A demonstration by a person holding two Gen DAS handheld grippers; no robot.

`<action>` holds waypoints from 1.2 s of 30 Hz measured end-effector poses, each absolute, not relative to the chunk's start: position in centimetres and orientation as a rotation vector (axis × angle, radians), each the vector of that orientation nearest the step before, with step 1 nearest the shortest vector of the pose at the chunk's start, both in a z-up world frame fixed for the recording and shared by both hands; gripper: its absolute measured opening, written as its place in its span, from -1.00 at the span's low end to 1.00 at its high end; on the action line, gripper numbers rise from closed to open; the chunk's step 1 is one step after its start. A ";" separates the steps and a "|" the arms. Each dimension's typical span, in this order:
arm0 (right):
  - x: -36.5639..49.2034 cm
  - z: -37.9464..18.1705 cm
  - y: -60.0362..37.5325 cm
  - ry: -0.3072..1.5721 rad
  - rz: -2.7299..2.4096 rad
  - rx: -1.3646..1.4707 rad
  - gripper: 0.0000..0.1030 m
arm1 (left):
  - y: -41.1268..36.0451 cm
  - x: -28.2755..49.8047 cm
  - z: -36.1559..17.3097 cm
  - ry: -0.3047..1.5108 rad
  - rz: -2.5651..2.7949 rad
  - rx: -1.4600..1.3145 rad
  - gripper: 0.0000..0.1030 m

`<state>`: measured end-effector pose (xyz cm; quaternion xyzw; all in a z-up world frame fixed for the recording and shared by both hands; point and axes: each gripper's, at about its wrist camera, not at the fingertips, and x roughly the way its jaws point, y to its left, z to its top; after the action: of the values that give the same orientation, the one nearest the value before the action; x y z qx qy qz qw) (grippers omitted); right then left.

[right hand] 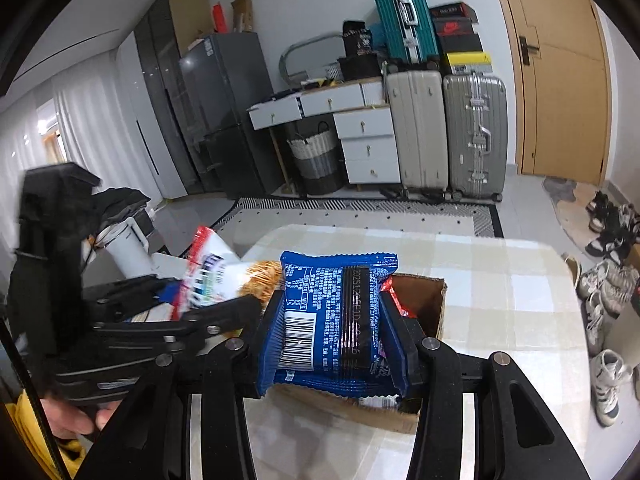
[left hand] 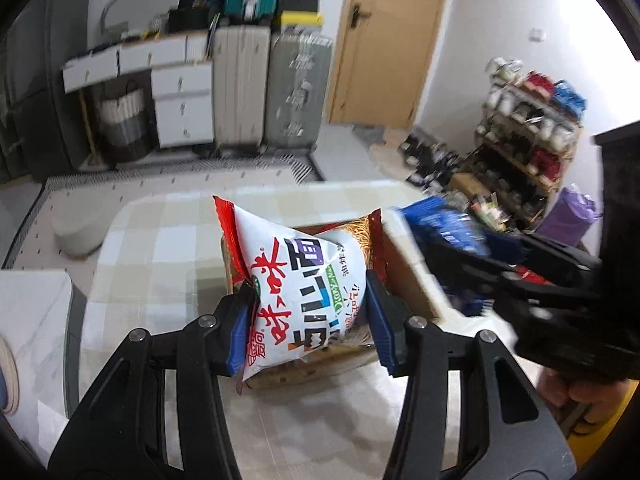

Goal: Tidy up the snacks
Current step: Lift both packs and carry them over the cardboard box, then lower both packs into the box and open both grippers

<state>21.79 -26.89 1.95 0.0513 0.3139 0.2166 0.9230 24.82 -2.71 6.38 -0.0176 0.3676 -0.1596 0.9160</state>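
Left wrist view: we see the left gripper [left hand: 310, 316] clamped on a white-and-red crinkly noodle packet [left hand: 298, 288], its blue pads pressing both sides, packet held above an open brown cardboard box [left hand: 404, 276] on the checked beige tabletop [left hand: 160, 248]. To the right, blurred, the right gripper [left hand: 476, 264] carries a blue foil snack packet [left hand: 440, 224].

Right wrist view: we see the right gripper [right hand: 334, 332] closed on the blue foil snack packet [right hand: 332, 316], barcode side up — it hangs over the cardboard box [right hand: 428, 300], red wrappers inside. The left gripper [right hand: 224, 300] sits just beside, holding the noodle packet [right hand: 212, 276].
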 end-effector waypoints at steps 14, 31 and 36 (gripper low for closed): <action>27.7 -3.9 -28.0 0.757 0.402 0.147 -0.12 | -5.5 38.4 -0.7 0.893 -0.340 -0.060 -0.08; 29.4 -7.0 -28.6 0.809 0.387 0.184 -0.12 | -6.3 40.2 -3.0 0.890 -0.298 -0.038 0.52; 29.1 -7.5 -28.5 0.815 0.377 0.185 -0.12 | -5.6 37.6 -2.0 0.867 -0.283 -0.029 0.53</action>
<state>29.11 -28.50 -7.54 0.0893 0.3934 0.1820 0.8967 37.59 -5.57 -2.04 -0.0139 0.4188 -0.1366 0.8976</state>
